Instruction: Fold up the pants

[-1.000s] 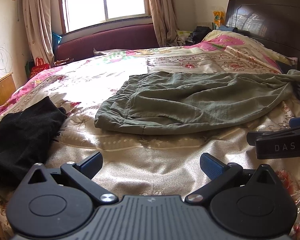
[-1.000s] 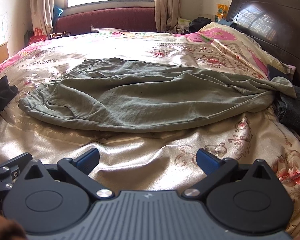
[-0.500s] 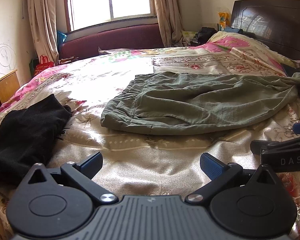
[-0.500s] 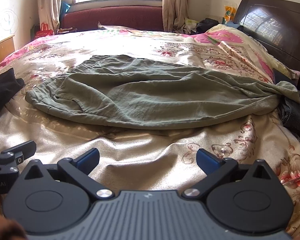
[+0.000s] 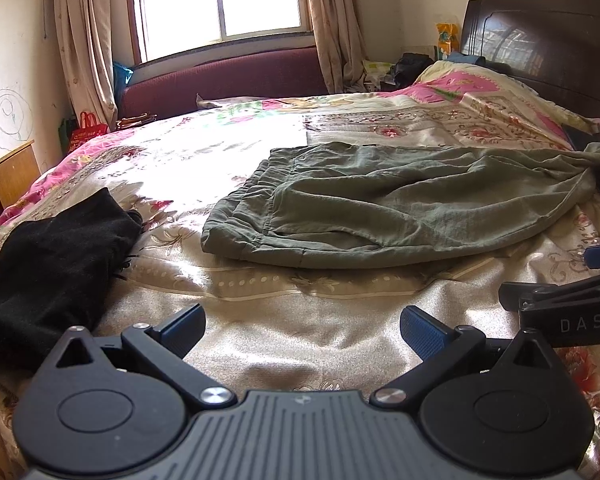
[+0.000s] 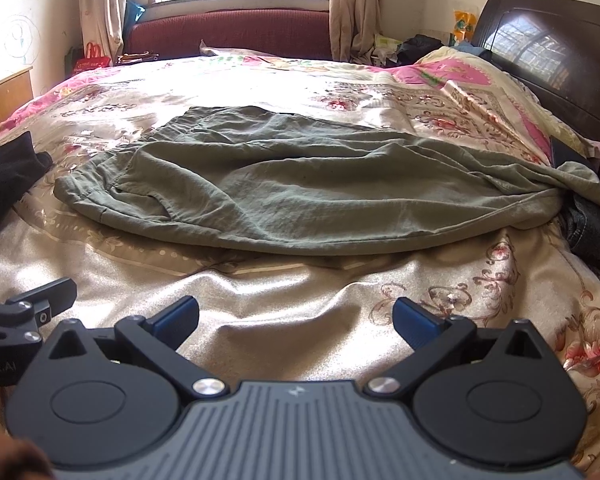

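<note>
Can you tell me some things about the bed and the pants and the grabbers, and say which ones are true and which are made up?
1. The green pants lie spread on the bed. True.
2. The left gripper is squeezing the pants. False: it is open, short of them.
3. A black garment lies left of the pants. True.
4. The right gripper is shut. False: its jaws are wide apart.
5. The pants are folded into a small square. False: they lie full length.

A home bedroom: a wide bed (image 5: 260, 320) under a floral satin cover, its dark wooden headboard (image 5: 540, 48) at right, a curtained window (image 5: 224, 0) far, a small wooden cabinet (image 5: 12, 176) at left.
</note>
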Demonstrator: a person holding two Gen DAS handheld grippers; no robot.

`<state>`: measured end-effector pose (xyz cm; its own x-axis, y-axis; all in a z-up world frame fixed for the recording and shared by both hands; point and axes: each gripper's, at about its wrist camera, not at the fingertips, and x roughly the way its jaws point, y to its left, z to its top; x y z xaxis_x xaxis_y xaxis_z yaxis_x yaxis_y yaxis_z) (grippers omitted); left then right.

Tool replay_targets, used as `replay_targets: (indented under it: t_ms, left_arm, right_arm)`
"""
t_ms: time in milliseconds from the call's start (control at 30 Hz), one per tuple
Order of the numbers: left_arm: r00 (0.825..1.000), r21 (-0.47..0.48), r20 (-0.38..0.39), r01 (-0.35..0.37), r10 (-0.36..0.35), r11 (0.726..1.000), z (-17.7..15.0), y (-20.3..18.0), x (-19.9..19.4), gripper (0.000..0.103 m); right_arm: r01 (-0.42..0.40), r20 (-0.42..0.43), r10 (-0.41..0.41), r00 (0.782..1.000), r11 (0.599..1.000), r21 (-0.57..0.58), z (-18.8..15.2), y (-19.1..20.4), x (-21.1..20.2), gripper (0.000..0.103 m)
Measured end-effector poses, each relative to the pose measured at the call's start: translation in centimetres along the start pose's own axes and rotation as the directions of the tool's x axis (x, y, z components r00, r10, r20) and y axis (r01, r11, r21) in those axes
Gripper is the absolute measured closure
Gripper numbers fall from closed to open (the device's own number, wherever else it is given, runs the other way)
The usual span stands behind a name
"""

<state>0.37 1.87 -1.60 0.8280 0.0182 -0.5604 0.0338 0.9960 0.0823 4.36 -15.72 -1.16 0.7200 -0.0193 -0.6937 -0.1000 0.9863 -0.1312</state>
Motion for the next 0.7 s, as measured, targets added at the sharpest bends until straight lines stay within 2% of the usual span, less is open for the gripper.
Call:
replay_targets:
  t_ms: [700]
  left_arm:
    - [1.0,-0.004,-0.004,0.001,-0.001,1.0,0.15,0.41,0.87,0.0]
  right_arm:
    - [-0.027,-0.026,0.027,0.999,1.0,0.009,0.16,0.24,0.67,0.001]
